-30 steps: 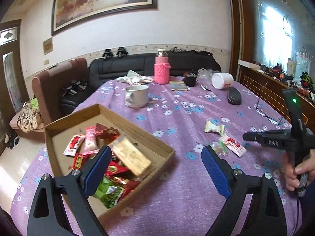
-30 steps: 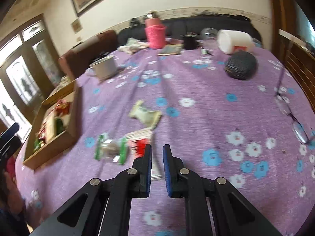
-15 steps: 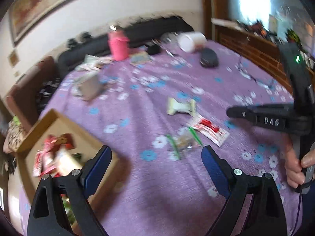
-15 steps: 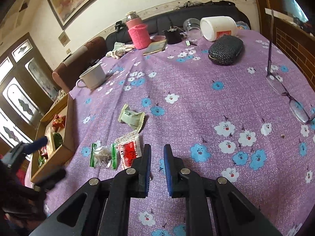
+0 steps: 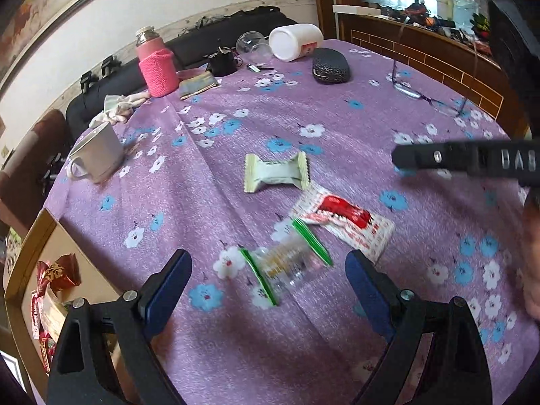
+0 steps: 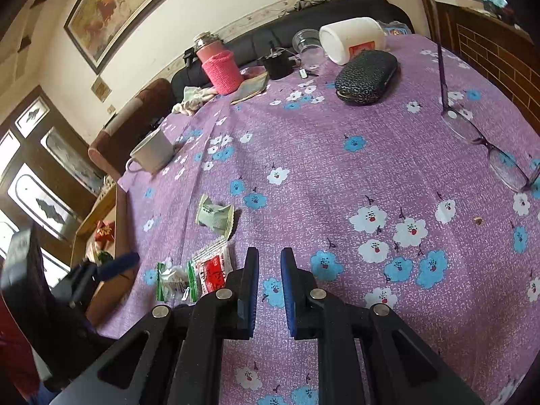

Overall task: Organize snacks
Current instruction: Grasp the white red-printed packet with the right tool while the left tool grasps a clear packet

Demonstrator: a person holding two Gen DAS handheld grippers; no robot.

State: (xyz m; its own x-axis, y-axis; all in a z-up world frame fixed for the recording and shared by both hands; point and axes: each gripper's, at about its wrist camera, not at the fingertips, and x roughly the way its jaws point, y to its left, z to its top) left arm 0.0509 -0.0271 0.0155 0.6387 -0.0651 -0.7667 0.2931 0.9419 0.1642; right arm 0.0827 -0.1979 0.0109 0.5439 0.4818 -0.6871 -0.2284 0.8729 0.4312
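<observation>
"DAS" (white) on right hand-held gripper (image 5: 472,163)

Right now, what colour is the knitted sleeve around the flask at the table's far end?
Bright pink; the knitted sleeve shows best in the right wrist view.

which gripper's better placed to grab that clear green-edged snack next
Left. The left gripper is open with the green-edged snack lying between its fingers, while the right gripper is shut and empty, off to the snack's side.
</observation>
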